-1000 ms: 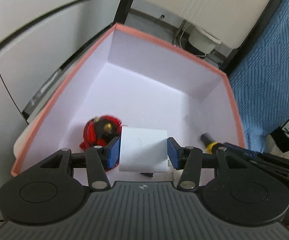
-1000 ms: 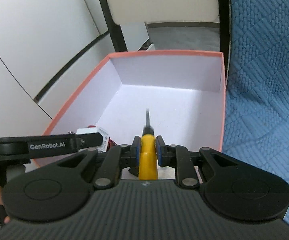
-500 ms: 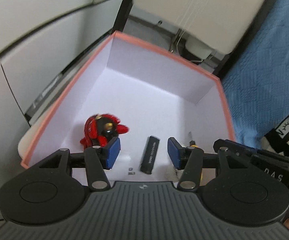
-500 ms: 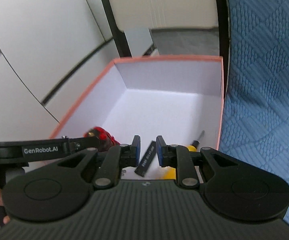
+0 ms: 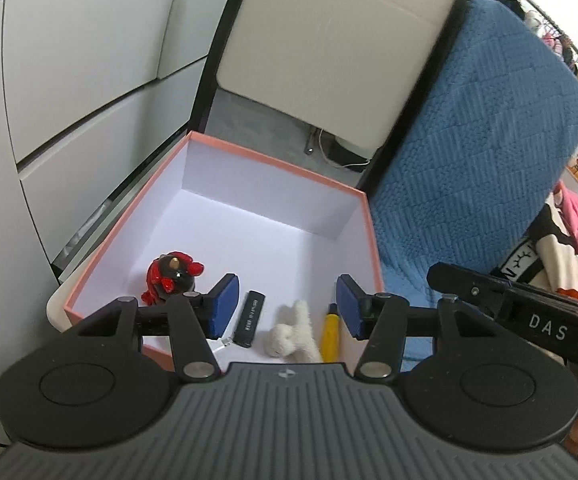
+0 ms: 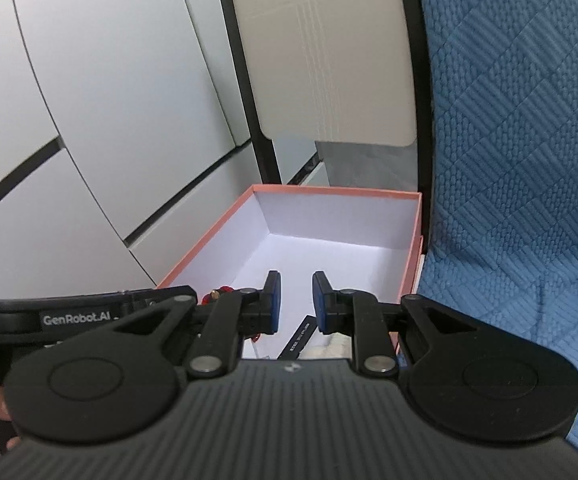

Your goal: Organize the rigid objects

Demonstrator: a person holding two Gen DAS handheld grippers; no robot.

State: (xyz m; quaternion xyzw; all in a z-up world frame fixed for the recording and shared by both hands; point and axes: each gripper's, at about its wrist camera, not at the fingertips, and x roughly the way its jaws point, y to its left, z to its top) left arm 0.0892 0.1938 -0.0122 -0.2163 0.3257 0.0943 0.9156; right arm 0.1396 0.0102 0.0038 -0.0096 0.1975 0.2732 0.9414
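Left wrist view: the left gripper (image 5: 285, 306) hangs spread and empty above the pink box (image 5: 273, 159), which holds a red figurine (image 5: 171, 276), black stick (image 5: 251, 318), white plush (image 5: 293, 336) and yellow screwdriver (image 5: 331, 334). Right wrist view: the right gripper (image 6: 293, 300), parted and empty, hides most of them.

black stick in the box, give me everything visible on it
The black stick is a slim, flat-sided bar, matte black like plastic, with small pale print along its top face, unreadable here. It lies flat on the white floor of the pink-rimmed box, near the front wall, long axis running roughly front to back. A white plush toy lies close on its right; contact unclear. Nothing grips it: the left tongs stand open above.
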